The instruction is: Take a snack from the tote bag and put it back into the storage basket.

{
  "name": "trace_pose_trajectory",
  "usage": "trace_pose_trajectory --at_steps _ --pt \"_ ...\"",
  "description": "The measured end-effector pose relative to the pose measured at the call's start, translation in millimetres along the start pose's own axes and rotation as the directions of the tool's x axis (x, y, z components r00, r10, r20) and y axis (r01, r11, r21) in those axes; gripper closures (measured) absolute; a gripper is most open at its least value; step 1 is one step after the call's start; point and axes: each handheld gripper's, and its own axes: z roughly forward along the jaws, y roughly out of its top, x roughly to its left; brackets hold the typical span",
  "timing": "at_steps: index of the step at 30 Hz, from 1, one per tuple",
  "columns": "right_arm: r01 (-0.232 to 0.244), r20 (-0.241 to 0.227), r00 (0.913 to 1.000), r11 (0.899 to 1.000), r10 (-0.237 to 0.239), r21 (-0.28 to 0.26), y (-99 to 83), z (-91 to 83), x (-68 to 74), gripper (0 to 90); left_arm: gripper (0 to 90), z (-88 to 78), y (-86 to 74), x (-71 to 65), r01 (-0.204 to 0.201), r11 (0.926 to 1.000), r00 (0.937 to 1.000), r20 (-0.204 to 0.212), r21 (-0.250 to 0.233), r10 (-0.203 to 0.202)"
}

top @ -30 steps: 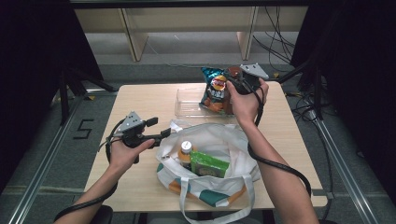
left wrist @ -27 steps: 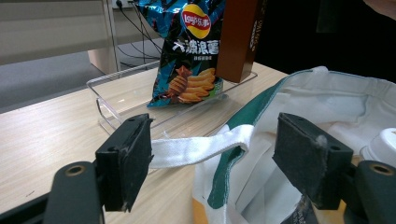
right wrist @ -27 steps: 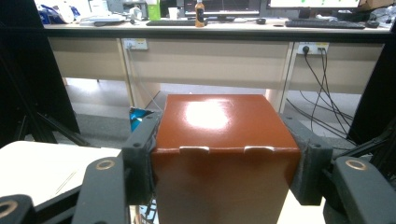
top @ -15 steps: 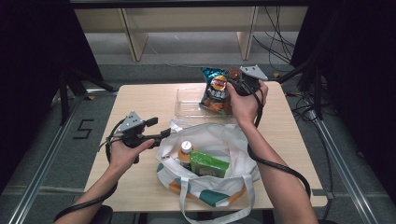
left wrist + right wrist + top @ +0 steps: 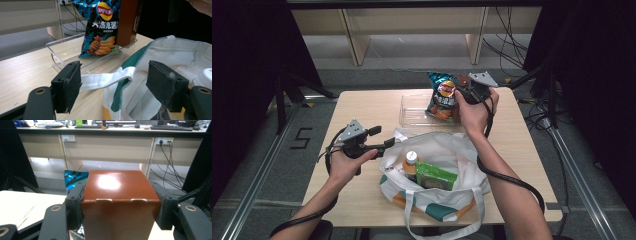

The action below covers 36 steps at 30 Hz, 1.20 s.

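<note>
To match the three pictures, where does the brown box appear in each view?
High view: brown box far right in the clear tray, beside the chip bag.
Left gripper view: box top centre, right of the chip bag.
Right gripper view: box centre, clamped by the right gripper.
Shared landmark: the chip bag.
</note>
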Motion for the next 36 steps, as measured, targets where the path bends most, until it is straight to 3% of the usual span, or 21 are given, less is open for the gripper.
trace_pose_trajectory --at_steps 8,9,23,26,30,34,36 --pt "-0.004 0.004 1.0 1.0 0.004 0.005 -2.5 1.0 0.3 39.2 26.8 0.3 -0.1 -0.1 -0.003 1.0 1.0 0.0 0.005 0.003" --pt "0.015 0.0 0.9999 1.0 -0.015 0.001 -2.7 2.0 -1.2 39.3 26.8 0.2 -0.1 -0.1 -0.005 1.0 1.0 0.0 0.006 0.005" --pt "-0.009 0.003 1.0 1.0 0.009 0.014 -4.4 3.4 -1.3 39.2 26.8 0.8 -0.3 0.1 -0.003 1.0 1.0 0.007 -0.002 0.003" --pt "0.017 -0.007 0.9998 1.0 -0.017 0.007 -4.3 4.7 -4.2 39.2 26.8 0.3 -0.1 -0.2 -0.005 1.0 1.0 0.001 0.006 0.005" --pt "0.002 -0.002 1.0 1.0 -0.002 0.012 -4.4 4.7 -3.3 39.2 26.8 0.3 0.0 -0.4 -0.004 1.0 1.0 0.001 0.005 0.004" --pt "0.018 -0.007 0.9998 1.0 -0.018 0.009 -4.7 5.9 -3.9 39.2 26.8 0.3 0.0 -0.4 -0.004 1.0 1.0 0.001 0.003 0.004" --pt "-0.004 -0.007 1.0 1.0 0.004 0.024 -5.7 6.0 -2.2 39.2 26.8 0.2 0.1 -0.6 -0.004 1.0 1.0 0.001 0.004 0.004"
